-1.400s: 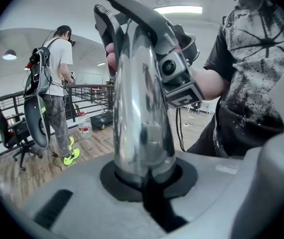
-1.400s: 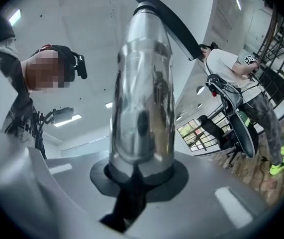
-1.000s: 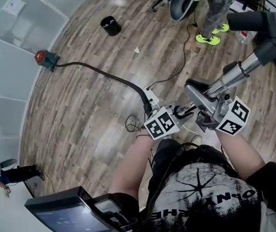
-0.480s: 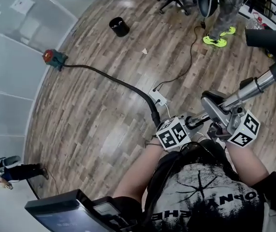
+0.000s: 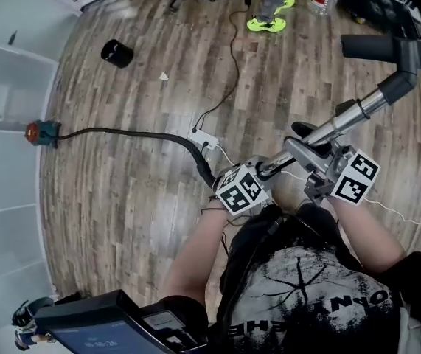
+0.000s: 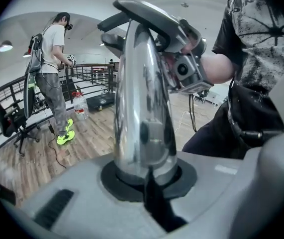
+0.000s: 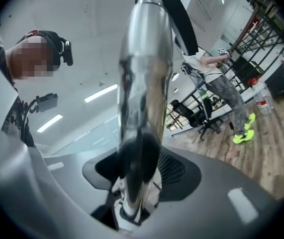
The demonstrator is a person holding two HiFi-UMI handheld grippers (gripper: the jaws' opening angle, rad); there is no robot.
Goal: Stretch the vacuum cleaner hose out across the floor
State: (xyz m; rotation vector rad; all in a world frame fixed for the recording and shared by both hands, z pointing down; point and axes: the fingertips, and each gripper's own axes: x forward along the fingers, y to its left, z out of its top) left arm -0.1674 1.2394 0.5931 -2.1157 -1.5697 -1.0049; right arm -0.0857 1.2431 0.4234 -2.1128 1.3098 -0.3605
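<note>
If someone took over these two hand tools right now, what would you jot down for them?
Left gripper: shut on the metal tube.
Right gripper: jaws have just been opening, tube between them, not clamped.
Hose: runs over the floor to a red and green thing by the wall.
Done: mostly laid out.
Left: probably pull out the bend near the tube.

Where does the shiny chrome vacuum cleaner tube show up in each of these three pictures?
Head view: the shiny chrome vacuum cleaner tube slants up, right of centre.
Left gripper view: the tube stands upright, centre.
Right gripper view: the tube stands upright, centre.
Shared landmark: neon-yellow shoes, in all three.
</note>
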